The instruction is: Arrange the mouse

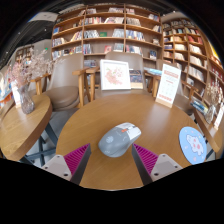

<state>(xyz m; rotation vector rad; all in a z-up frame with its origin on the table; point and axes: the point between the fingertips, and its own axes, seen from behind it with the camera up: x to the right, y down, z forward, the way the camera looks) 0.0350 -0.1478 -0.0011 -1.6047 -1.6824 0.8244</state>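
Observation:
A grey and white computer mouse (119, 139) lies on the round wooden table (120, 115), just ahead of my fingers and partly between their tips. My gripper (111, 161) is open, its magenta pads (76, 158) standing wide to either side of the mouse with a gap on each side. The mouse rests on the table by itself. A round blue mouse mat (194, 143) lies on the table to the right, beyond the right finger.
An upright picture book (115, 74) stands at the table's far edge, and a white sign card (168, 85) stands to its right. Wooden chairs, another table (20, 125) at the left and tall bookshelves (110, 30) surround the area.

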